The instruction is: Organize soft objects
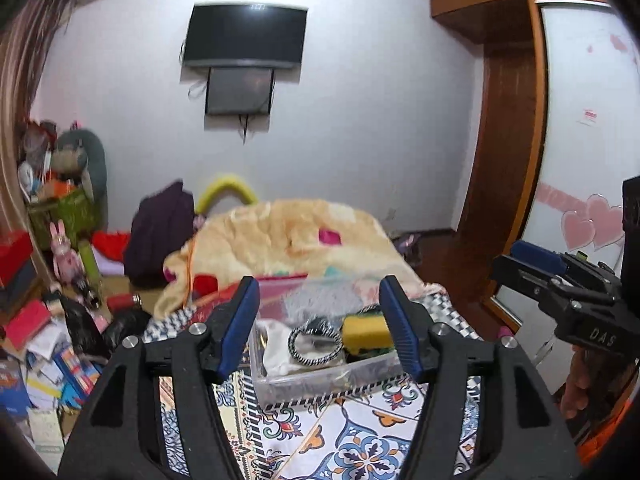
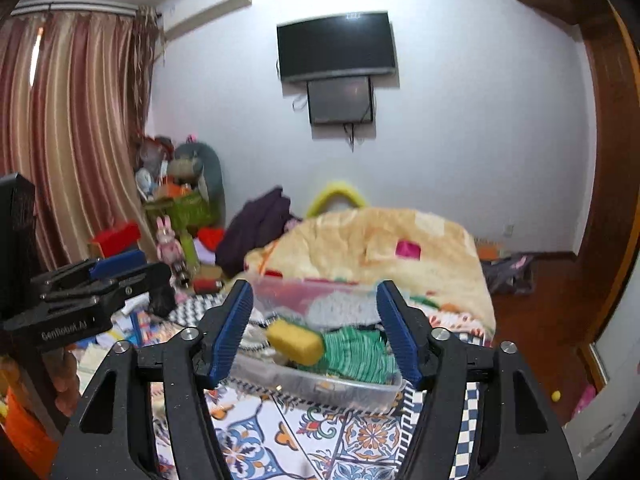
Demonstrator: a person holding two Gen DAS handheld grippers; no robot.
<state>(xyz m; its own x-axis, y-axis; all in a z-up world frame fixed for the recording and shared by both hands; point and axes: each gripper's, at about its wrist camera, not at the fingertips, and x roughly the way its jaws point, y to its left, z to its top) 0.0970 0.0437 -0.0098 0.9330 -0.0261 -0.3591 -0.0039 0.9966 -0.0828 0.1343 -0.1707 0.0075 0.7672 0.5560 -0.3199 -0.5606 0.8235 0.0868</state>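
A clear plastic bin [image 1: 320, 376] sits on the patterned bed cover [image 1: 360, 440]. It holds a yellow sponge [image 1: 366, 330], a black-and-white braided ring [image 1: 316, 344], a white cloth [image 1: 276, 346] and, in the right wrist view, a green knitted cloth [image 2: 360, 350] beside the sponge [image 2: 295, 342]. My left gripper [image 1: 320, 328] is open and empty, just before the bin. My right gripper [image 2: 316, 330] is open and empty, also just before the bin [image 2: 320, 384]. Each gripper shows at the edge of the other's view, the right one [image 1: 560, 280] and the left one [image 2: 92, 280].
A cream blanket [image 1: 288, 236] lies heaped on the bed behind the bin. Toys, books and boxes [image 1: 52, 312] clutter the floor at the left. A wardrobe [image 1: 520, 160] stands at the right. A TV [image 1: 244, 36] hangs on the far wall.
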